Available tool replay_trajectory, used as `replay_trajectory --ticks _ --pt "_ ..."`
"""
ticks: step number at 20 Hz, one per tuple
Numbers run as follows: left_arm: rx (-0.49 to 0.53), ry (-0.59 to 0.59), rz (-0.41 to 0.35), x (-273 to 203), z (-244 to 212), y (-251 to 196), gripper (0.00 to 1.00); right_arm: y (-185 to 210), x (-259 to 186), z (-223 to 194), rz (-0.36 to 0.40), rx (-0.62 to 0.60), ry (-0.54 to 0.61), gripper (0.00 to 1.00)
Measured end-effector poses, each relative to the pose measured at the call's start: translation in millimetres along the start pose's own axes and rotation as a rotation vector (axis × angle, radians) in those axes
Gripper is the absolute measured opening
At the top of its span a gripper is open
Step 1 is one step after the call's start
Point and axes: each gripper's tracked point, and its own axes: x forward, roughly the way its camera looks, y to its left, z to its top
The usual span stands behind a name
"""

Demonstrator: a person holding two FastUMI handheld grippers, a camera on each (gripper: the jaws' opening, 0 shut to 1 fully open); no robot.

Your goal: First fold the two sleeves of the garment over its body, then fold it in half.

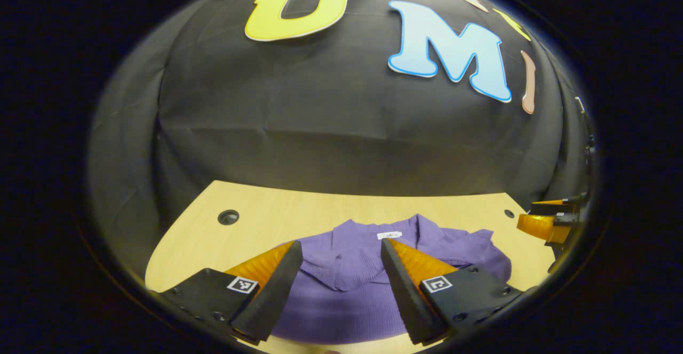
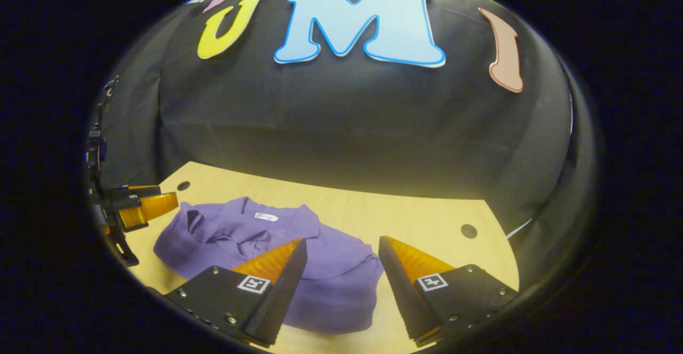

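A purple knitted garment [image 1: 368,268] lies folded into a compact bundle on the wooden table [image 1: 277,215], its collar and white neck label facing the far edge. My left gripper [image 1: 341,252] hovers above its middle, open, nothing between the fingers. In the right gripper view the same garment [image 2: 331,268] lies left of centre, and my right gripper [image 2: 341,247] hangs open over its right edge, holding nothing. The right gripper [image 1: 549,220] also shows at the far right of the left gripper view. The left gripper [image 2: 139,204] appears at the far left of the right gripper view.
The table [image 2: 416,215] has round holes near its far corners [image 1: 228,217] [image 2: 469,230]. Black cloth closes off the back and sides right behind the table's far edge. Bare wood lies around the garment on all sides.
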Motion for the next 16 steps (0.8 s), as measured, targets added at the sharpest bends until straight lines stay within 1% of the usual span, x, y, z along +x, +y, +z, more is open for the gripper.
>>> replay_trajectory --ticks 1,2,3,4,7,12,13,14,16 --pt "0.002 -0.014 -0.002 -9 5 -2 0.93 3 -11 6 -0.009 -0.005 -0.020 0.96" --pt "0.006 -0.031 -0.007 -19 10 -4 0.93 6 -19 10 -0.010 0.001 -0.038 0.99" --pt "0.012 -0.050 -0.010 -28 16 -6 0.95 8 -30 14 -0.010 0.013 -0.057 0.97" --pt "0.019 -0.071 -0.015 -38 21 -8 0.93 9 -41 19 -0.013 0.027 -0.077 0.97" --pt "0.031 -0.166 -0.038 -82 45 -20 0.93 10 -87 39 -0.026 0.081 -0.168 0.97" --pt "0.043 -0.275 -0.051 -139 67 -33 0.92 4 -142 53 -0.060 0.093 -0.272 0.96" --pt "0.056 -0.302 -0.051 -155 72 -37 0.95 4 -153 56 -0.060 0.097 -0.291 0.96" --pt "0.068 -0.328 -0.050 -168 75 -42 0.95 3 -169 58 -0.063 0.098 -0.319 0.96" --pt "0.076 -0.359 -0.052 -190 79 -50 0.93 0 -186 59 -0.069 0.089 -0.347 0.96"
